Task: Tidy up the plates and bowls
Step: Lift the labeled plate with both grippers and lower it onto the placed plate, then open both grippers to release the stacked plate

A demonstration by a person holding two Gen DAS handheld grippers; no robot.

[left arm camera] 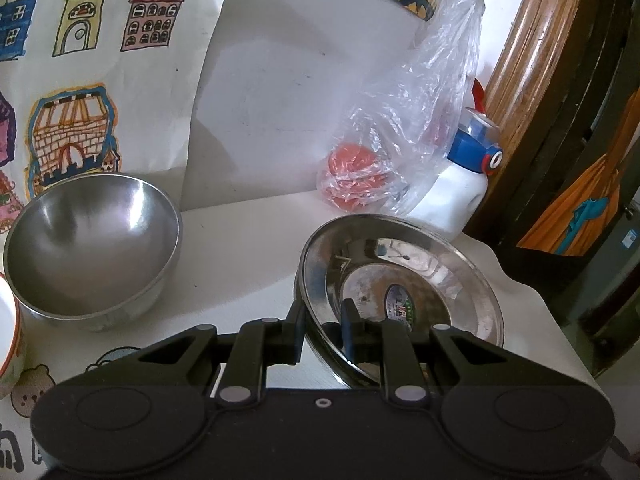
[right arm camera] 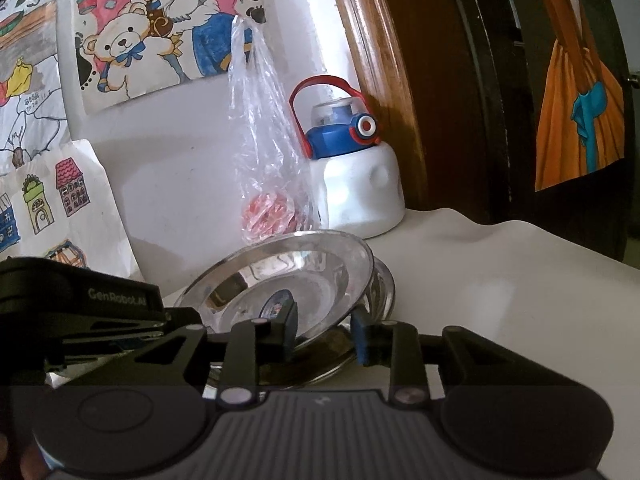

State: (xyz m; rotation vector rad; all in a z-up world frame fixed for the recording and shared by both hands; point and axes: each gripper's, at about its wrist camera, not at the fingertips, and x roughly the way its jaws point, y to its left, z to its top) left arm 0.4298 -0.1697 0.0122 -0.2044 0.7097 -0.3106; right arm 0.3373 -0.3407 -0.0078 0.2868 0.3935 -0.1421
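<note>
Left wrist view: both grippers gripping the steel plate

Left gripper (left arm camera: 323, 330) is pinching the near rim of the steel plate (left arm camera: 420, 280), one finger under it and one inside, holding it tilted above the counter (left arm camera: 248, 264). Steel bowl (left arm camera: 92, 248) is sitting ahead to its left. Right gripper (right arm camera: 325, 330) is clamping the plate's (right arm camera: 280, 276) rim too; a bottle (right arm camera: 356, 184) and plastic bag (right arm camera: 264, 152) are standing beyond.

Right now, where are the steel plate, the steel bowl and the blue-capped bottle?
Shiny steel plate (left arm camera: 424, 264): left wrist view, inner floor.
Deep steel bowl (left arm camera: 92, 240): left wrist view, inside wall.
White bottle with blue cap (right arm camera: 360, 188): right wrist view, white body.
</note>
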